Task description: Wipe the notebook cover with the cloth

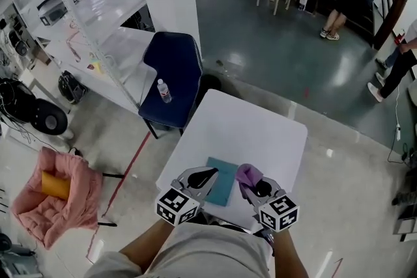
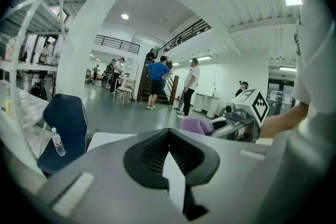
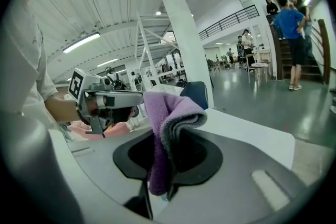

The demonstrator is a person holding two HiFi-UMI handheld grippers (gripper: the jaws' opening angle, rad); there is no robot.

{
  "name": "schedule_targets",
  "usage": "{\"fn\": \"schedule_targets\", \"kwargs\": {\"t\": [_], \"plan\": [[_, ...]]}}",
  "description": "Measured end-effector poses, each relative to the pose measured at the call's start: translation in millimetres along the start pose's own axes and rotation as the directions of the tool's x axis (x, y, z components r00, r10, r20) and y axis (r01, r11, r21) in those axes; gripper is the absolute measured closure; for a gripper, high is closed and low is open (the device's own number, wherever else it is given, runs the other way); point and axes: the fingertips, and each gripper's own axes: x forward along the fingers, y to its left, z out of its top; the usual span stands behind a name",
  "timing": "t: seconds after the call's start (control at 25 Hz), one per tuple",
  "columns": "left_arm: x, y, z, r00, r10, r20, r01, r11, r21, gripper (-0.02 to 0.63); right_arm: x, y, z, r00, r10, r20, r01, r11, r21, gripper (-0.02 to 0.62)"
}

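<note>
Cloth [image 3: 163, 134], purple and plush with a grey underside, is folded over on itself and pinched in the closed right tongs [image 3: 167, 136], its rounded fold poking out past the tips. From the head view it hangs just beside the right edge of the notebook [image 1: 221, 181]. The notebook has a plain teal cover and lies flat on the white tabletop [image 1: 254, 130]. The left tongs [image 1: 207, 174] are closed on nothing, tips over the notebook's left edge. Beyond the notebook, to its left, a dark blue chair [image 1: 171, 75] carries a water bottle [image 1: 164, 90] on its seat.
</note>
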Motion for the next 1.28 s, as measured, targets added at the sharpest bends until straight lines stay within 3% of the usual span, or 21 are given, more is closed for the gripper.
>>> {"fn": "schedule_targets", "kwargs": {"t": [0.72, 1.28], "plan": [[0, 37, 9, 0.996, -0.084, -0.036, 0.085, 0.996, 0.024, 0.606, 28, 5, 14, 0.997, -0.083, 0.003, 0.083, 0.996, 0.037, 0.491], [15, 45, 0, 0.990, -0.133, -0.046, 0.133, 0.991, -0.001, 0.606, 36, -8, 6, 0.992, -0.121, -0.030, 0.122, 0.991, 0.053, 0.491]]}}
